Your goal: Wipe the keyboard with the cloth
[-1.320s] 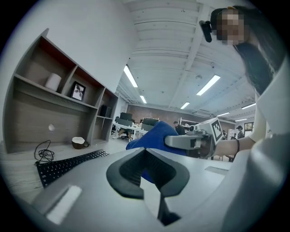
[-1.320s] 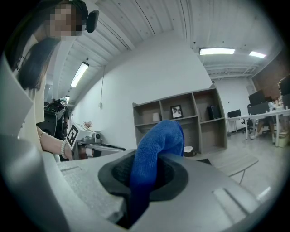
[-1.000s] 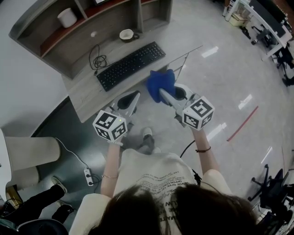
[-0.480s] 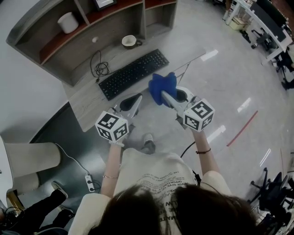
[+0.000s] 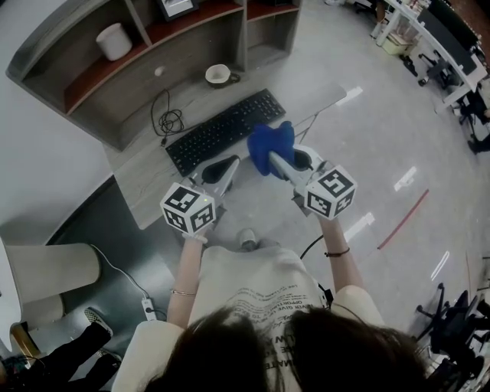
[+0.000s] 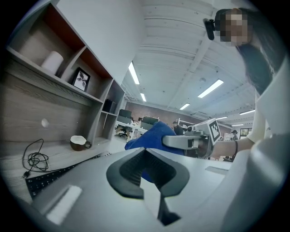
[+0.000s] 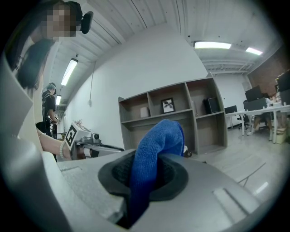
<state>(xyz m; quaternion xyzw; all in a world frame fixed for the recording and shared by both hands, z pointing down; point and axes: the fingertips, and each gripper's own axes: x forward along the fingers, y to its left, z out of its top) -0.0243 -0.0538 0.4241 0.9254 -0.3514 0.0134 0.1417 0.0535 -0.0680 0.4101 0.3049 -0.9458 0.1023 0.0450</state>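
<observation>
The black keyboard (image 5: 226,130) lies slantwise on the grey wooden desk (image 5: 149,172); its near edge also shows in the left gripper view (image 6: 59,174). A blue cloth (image 5: 269,144) hangs bunched in the air off the keyboard's right end, pinched in my right gripper (image 5: 277,159), which is shut on it. The cloth (image 7: 154,149) runs down through that gripper's jaws (image 7: 142,181). My left gripper (image 5: 220,170) hovers over the desk's front edge, below the keyboard, jaws closed with nothing between them (image 6: 149,179). It looks toward the cloth (image 6: 149,138).
A cup (image 5: 218,75) and a coiled black cable (image 5: 168,121) sit on the desk behind the keyboard. Shelves above hold a white container (image 5: 115,40) and a picture frame (image 5: 175,8). A power strip (image 5: 147,308) lies on the floor at left; office chairs (image 5: 459,314) stand at right.
Both grippers have edged slightly closer to the desk and keyboard. The right one still holds the cloth and the left one stays closed.
</observation>
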